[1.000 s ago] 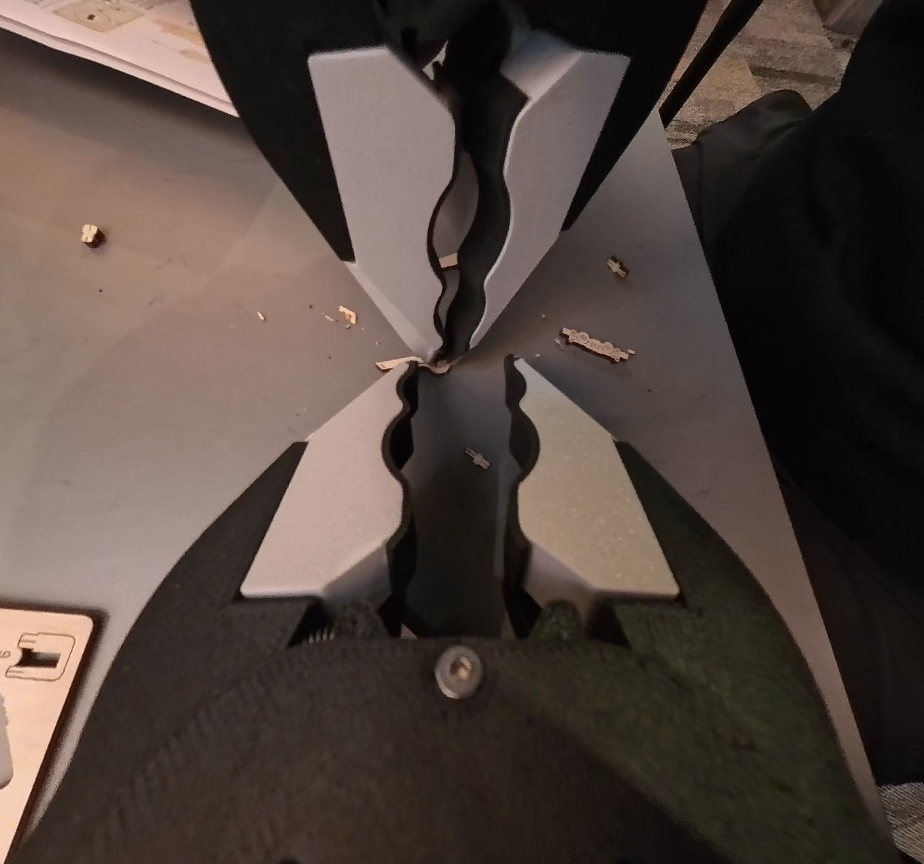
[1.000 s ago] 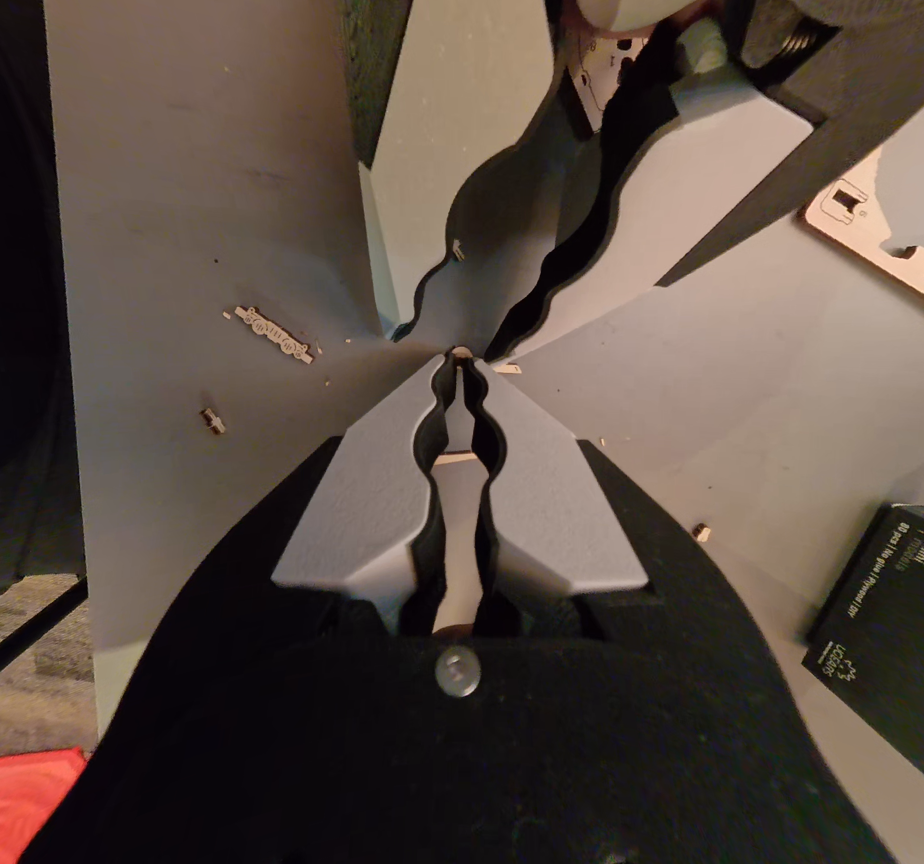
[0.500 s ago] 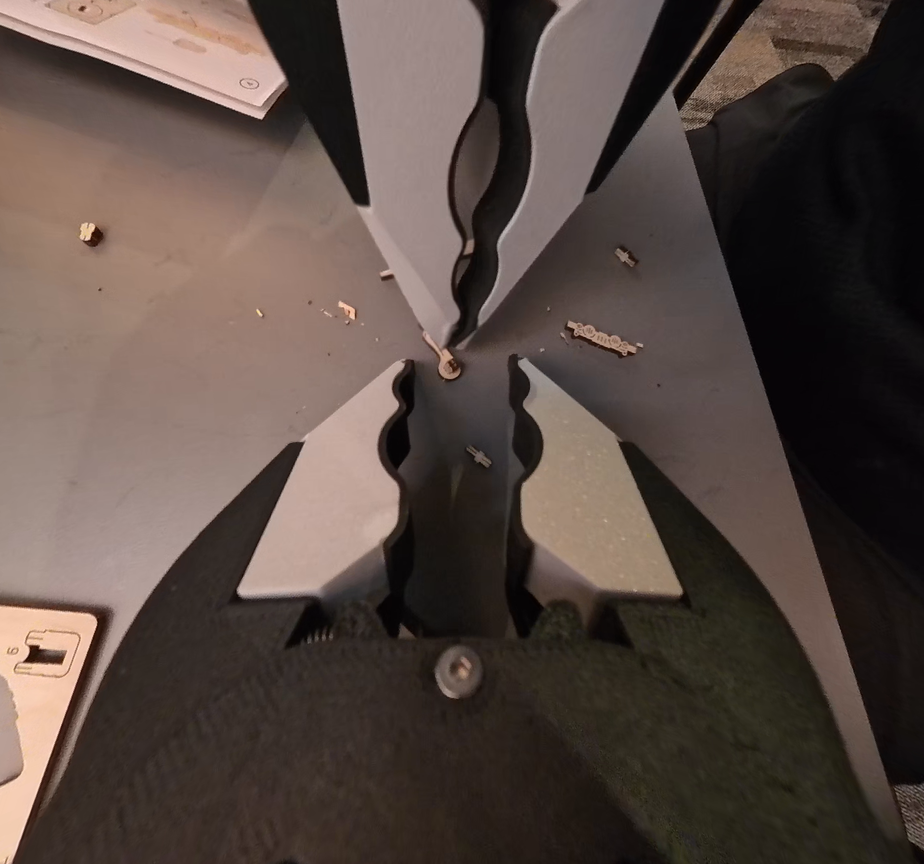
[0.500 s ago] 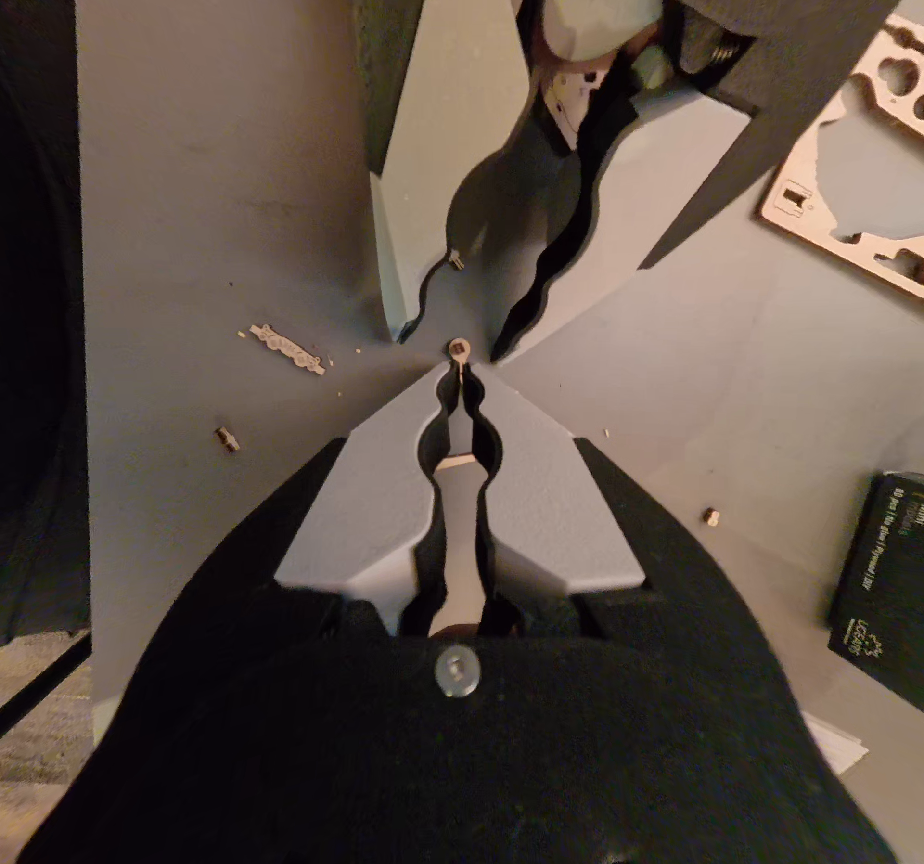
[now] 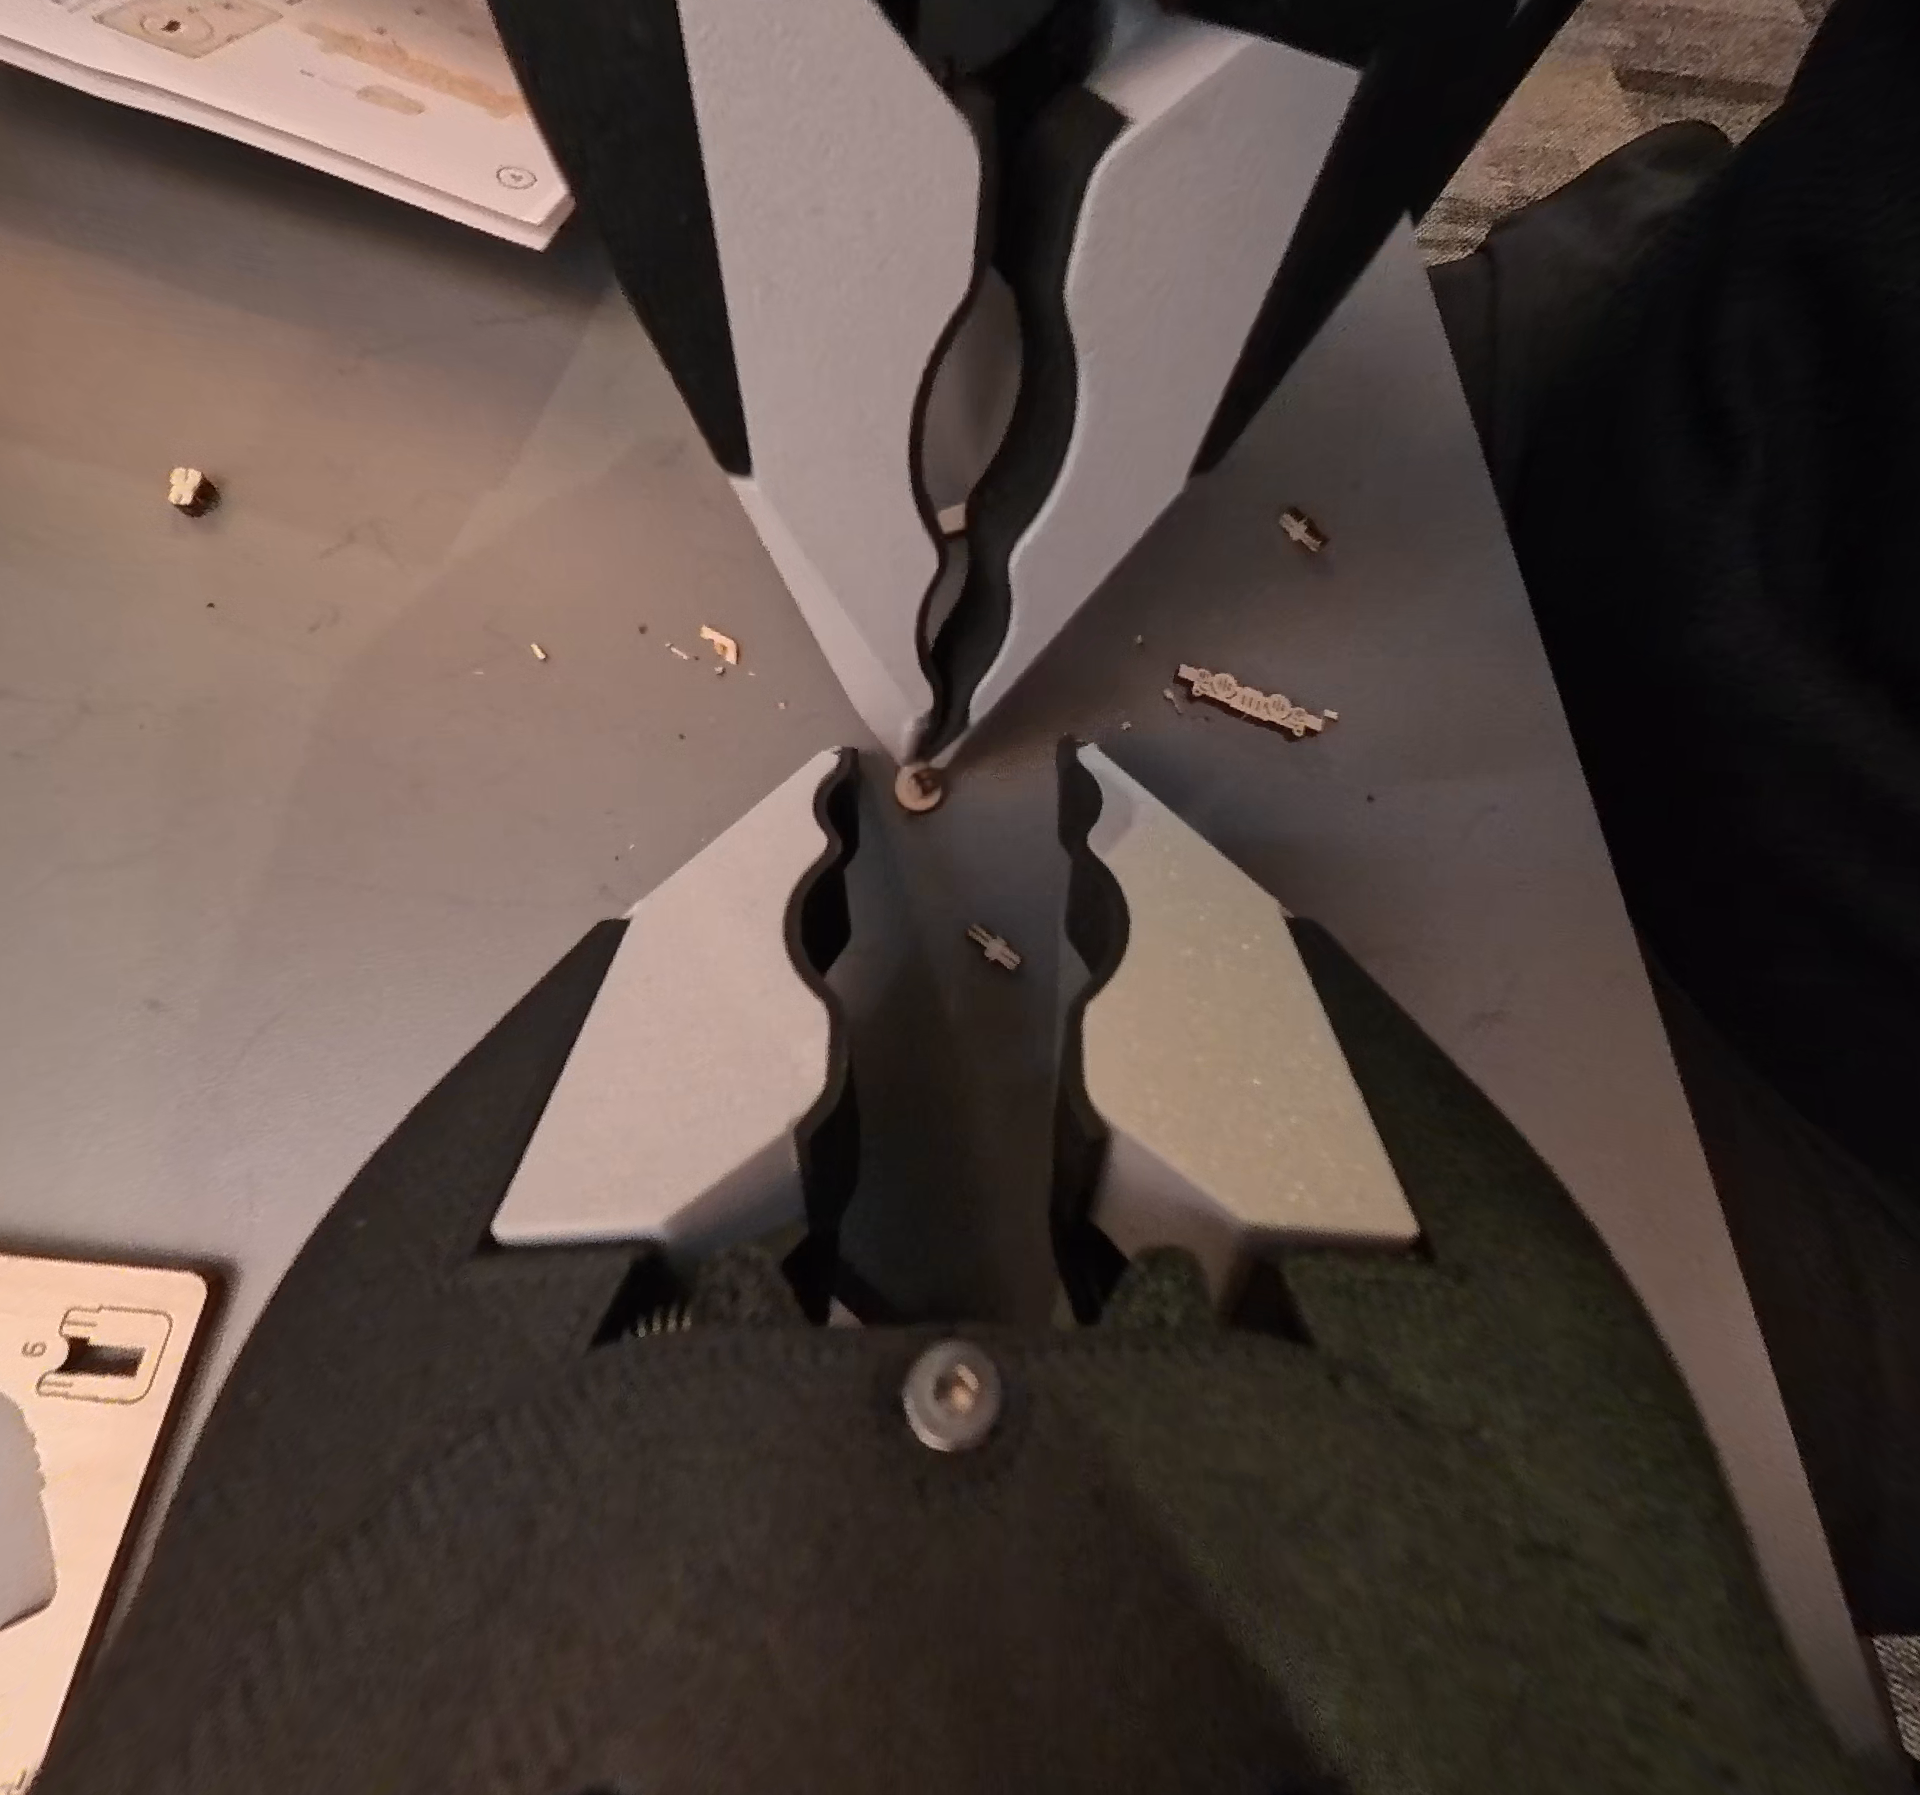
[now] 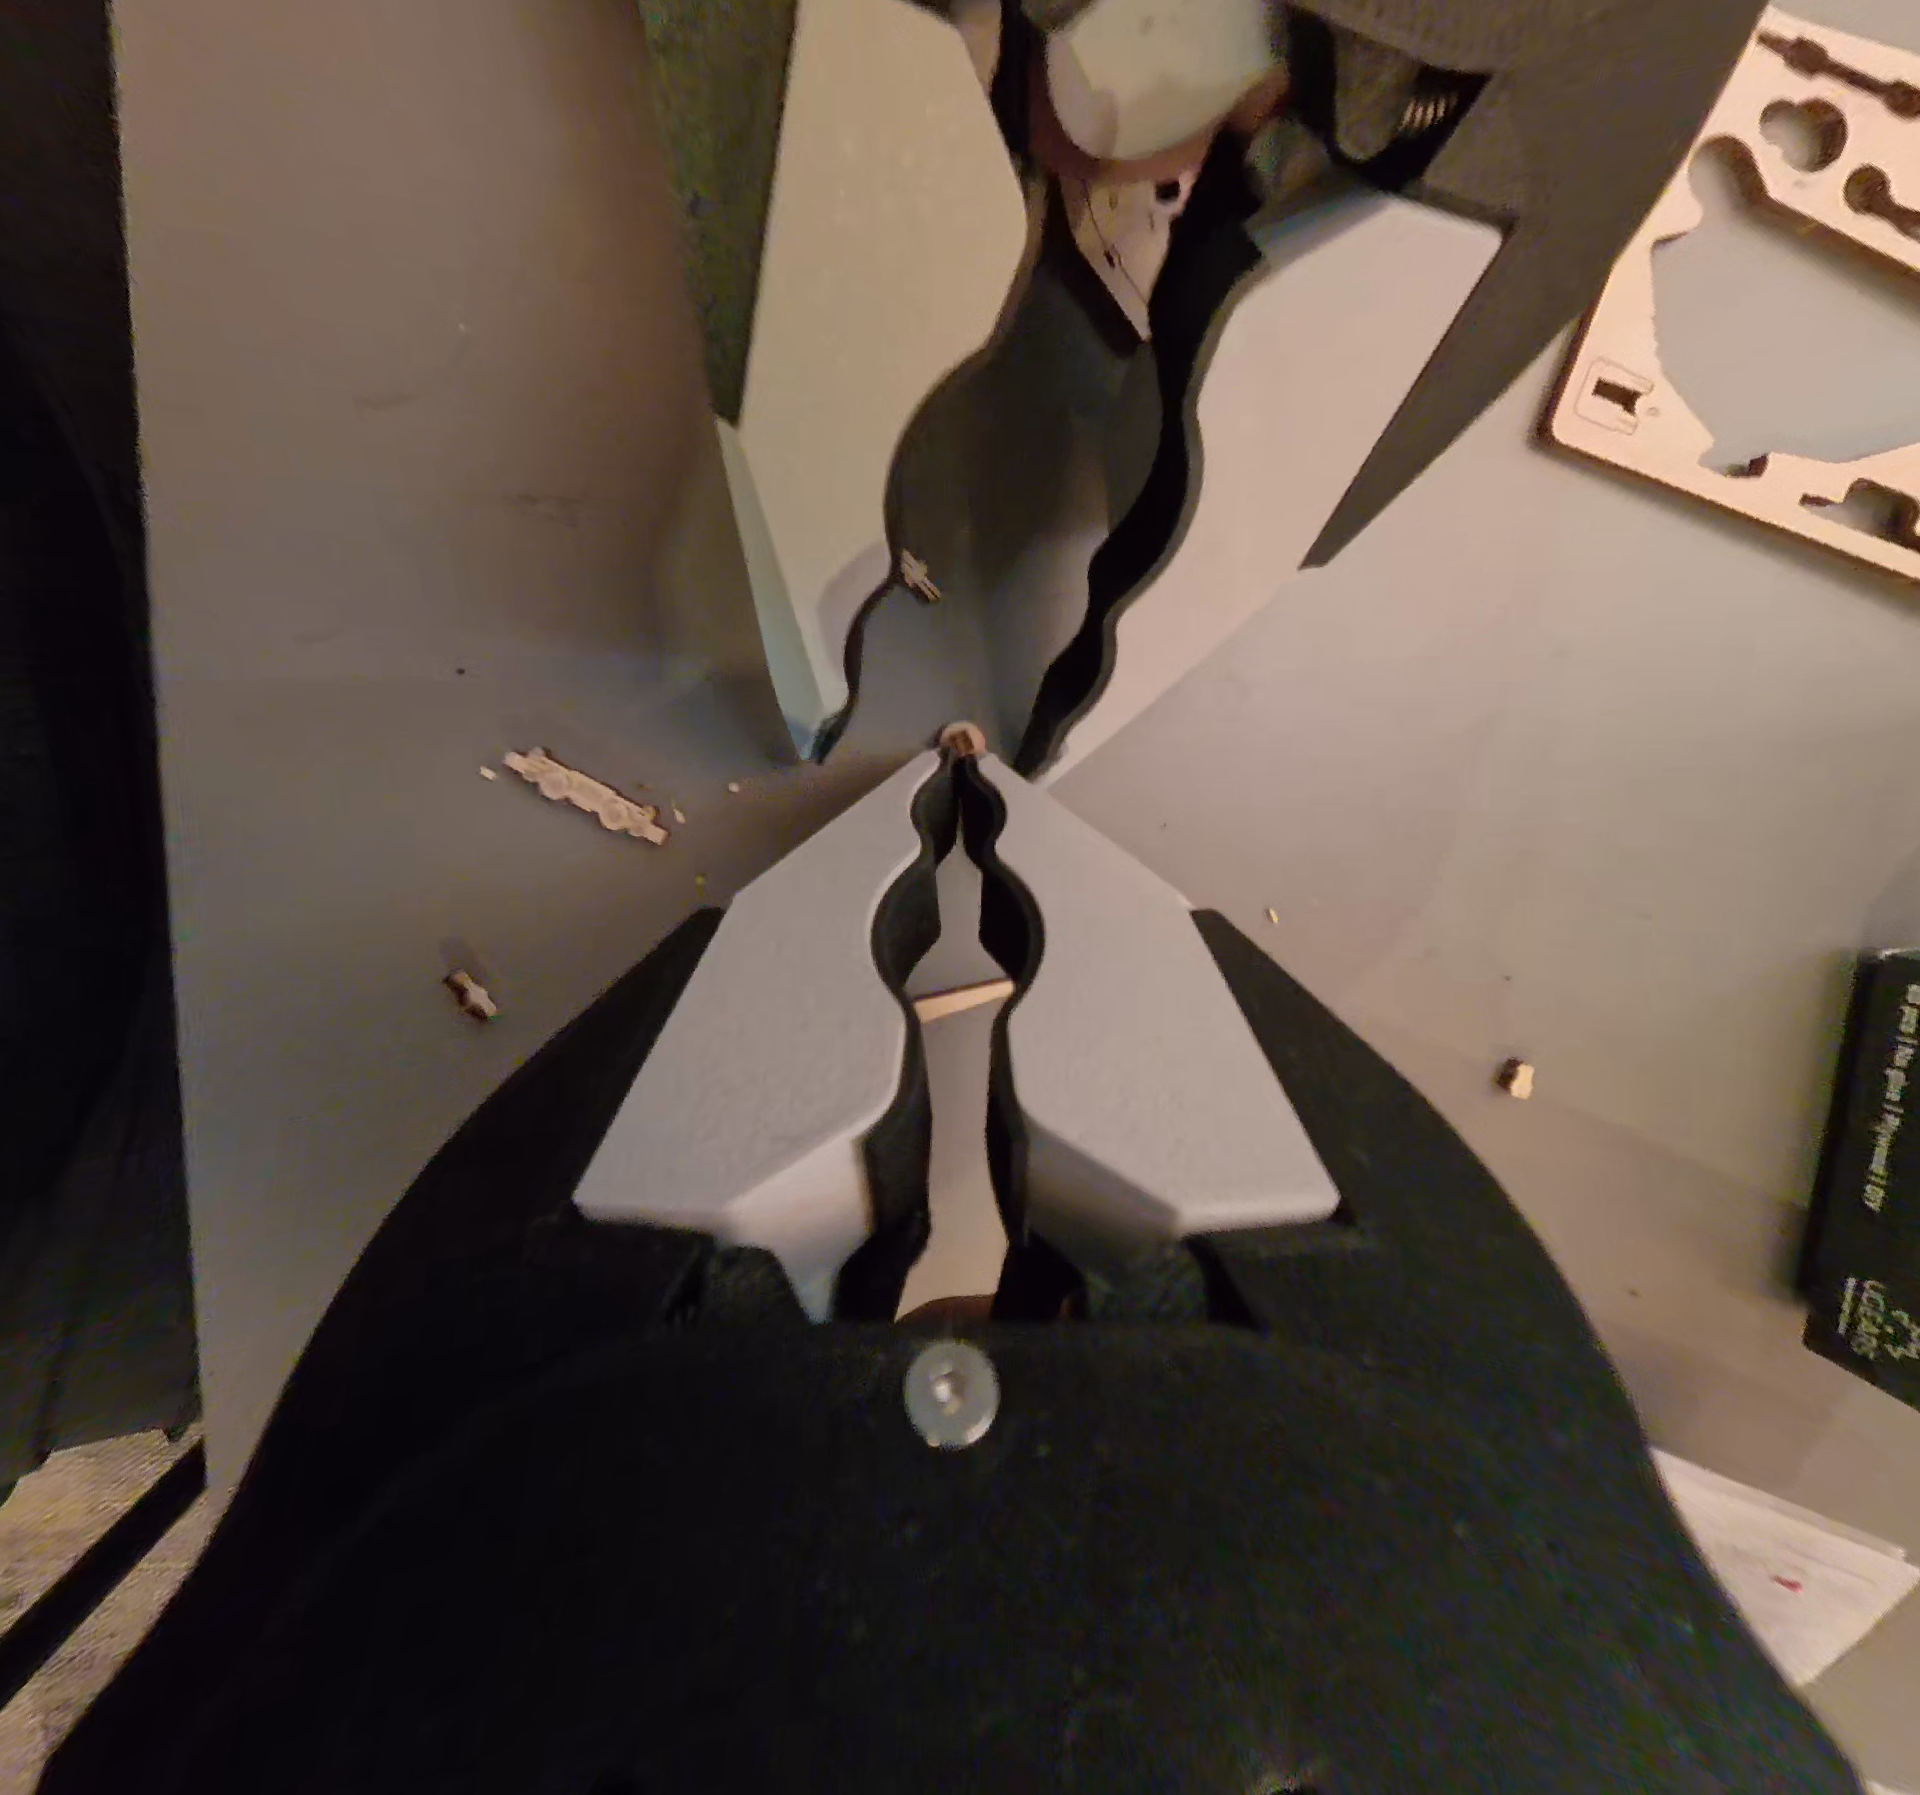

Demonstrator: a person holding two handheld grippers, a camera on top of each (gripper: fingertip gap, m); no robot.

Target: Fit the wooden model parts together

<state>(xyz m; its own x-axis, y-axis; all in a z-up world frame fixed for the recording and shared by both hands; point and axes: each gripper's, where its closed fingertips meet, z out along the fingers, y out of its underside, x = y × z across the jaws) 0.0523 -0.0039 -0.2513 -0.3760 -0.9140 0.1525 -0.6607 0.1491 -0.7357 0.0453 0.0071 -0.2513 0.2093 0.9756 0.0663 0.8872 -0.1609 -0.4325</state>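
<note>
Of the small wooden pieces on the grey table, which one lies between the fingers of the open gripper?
The tiny cross-shaped peg. It alone lies inside the left gripper gap, touching neither finger; the long ornate strip and the other bits lie outside.

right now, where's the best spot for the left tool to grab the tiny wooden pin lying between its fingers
Probably its long sides, near the middle, coming straight down from above. The pin lies flat on the table, slanted, already between the fingers of the open left tool, so turning slightly to square up should help.
</note>
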